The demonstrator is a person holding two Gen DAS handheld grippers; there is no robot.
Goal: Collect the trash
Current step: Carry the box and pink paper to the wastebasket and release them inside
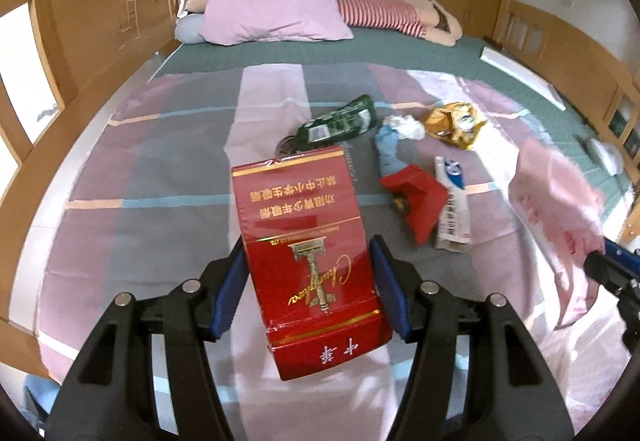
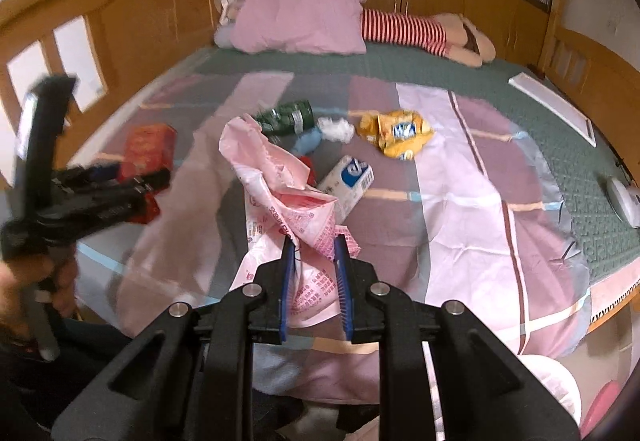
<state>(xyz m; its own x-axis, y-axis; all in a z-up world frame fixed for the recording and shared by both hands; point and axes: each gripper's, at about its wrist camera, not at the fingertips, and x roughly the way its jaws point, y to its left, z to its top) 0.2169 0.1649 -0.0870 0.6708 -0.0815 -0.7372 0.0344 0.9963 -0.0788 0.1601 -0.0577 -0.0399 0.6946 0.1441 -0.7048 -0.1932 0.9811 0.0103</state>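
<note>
Left gripper [image 1: 310, 289] pinches red cigarette carton [image 1: 308, 241] across its flat faces, lifted above the bedspread [image 1: 160, 181]. Carton: likely light, thin card, crushable; mid-body hold suits. Right gripper [image 2: 314, 269] clamps limp pink plastic bag [image 2: 280, 181] near its gathered rim. Remaining wrappers lie beyond on the bed.
</note>
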